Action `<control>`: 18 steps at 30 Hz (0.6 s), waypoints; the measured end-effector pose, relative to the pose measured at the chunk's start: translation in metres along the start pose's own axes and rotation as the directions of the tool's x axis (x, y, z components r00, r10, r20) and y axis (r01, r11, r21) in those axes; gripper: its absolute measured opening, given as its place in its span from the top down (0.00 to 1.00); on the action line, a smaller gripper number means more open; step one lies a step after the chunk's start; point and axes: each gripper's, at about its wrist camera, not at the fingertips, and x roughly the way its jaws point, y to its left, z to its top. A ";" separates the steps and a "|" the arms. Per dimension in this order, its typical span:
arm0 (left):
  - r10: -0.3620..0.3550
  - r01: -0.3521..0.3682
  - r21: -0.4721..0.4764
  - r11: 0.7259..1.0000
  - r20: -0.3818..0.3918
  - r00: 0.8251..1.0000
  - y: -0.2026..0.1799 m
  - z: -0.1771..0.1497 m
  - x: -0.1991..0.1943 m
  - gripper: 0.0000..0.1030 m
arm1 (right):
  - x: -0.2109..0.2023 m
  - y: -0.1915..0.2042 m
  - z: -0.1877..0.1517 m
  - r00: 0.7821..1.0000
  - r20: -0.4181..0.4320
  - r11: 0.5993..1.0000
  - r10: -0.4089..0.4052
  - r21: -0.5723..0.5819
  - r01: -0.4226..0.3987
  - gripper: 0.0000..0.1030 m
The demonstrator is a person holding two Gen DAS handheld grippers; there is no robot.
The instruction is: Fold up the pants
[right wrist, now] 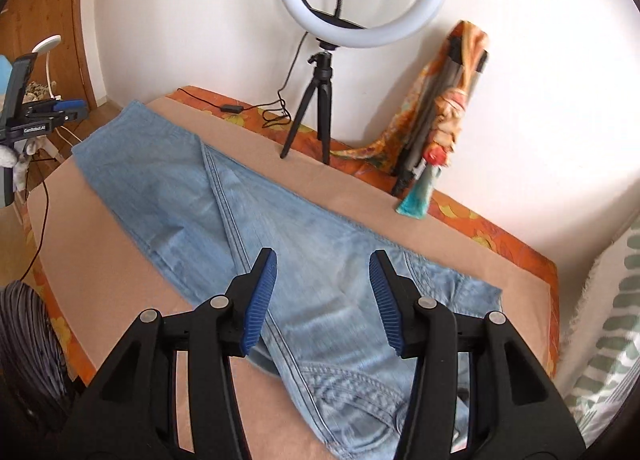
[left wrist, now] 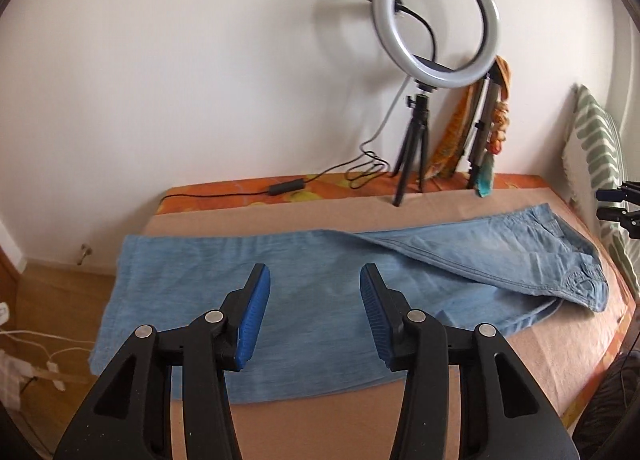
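Observation:
Light blue denim pants [left wrist: 320, 292] lie flat on the tan sheet [left wrist: 320, 420] of a bed, one leg folded over the other, leg ends to the left and waist to the right. In the right wrist view the pants [right wrist: 280, 244] run from the far left to the waist under my gripper. My left gripper [left wrist: 314, 280] is open and empty, hovering above the legs. My right gripper [right wrist: 322, 264] is open and empty above the seat and waist. The right gripper also shows at the right edge of the left wrist view [left wrist: 620, 204], and the left gripper at the left edge of the right wrist view [right wrist: 60, 110].
A ring light on a black tripod [left wrist: 416, 140] stands at the bed's far edge by the white wall, its cable [left wrist: 288, 188] trailing left. A folded stand wrapped in orange cloth [right wrist: 444, 108] leans on the wall. A green-patterned pillow [left wrist: 596, 164] lies right. Wooden floor with cables [left wrist: 40, 360] lies left.

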 end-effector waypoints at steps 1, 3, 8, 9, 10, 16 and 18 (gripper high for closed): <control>-0.018 0.018 0.010 1.000 -0.004 1.000 -0.011 0.001 0.003 0.56 | -0.007 -0.007 -0.014 1.000 -0.010 1.000 -0.009 0.011 0.009 0.52; -0.055 0.055 0.032 0.998 -0.018 0.998 -0.033 0.003 0.007 0.56 | -0.020 -0.022 -0.041 0.999 -0.030 0.999 -0.032 0.023 0.032 0.52; -0.135 0.141 0.099 0.985 -0.061 0.989 -0.099 0.004 0.026 0.56 | -0.041 -0.051 -0.104 0.996 -0.075 0.997 -0.047 0.064 0.052 0.52; -0.154 0.160 0.100 0.982 -0.069 0.986 -0.110 0.003 0.030 0.56 | -0.043 -0.054 -0.114 0.995 -0.083 0.996 -0.046 0.067 0.052 0.52; -0.171 0.179 0.100 0.979 -0.078 0.982 -0.120 0.002 0.034 0.56 | -0.044 -0.057 -0.124 0.995 -0.090 0.996 -0.046 0.070 0.052 0.52; -0.243 0.261 0.117 0.958 -0.149 0.958 -0.177 -0.012 0.059 0.56 | -0.044 -0.054 -0.165 0.991 -0.130 0.999 -0.010 0.031 0.014 0.49; -0.263 0.286 0.128 0.950 -0.173 0.949 -0.194 -0.018 0.066 0.56 | -0.041 -0.046 -0.171 0.990 -0.141 1.000 -0.007 -0.005 0.006 0.44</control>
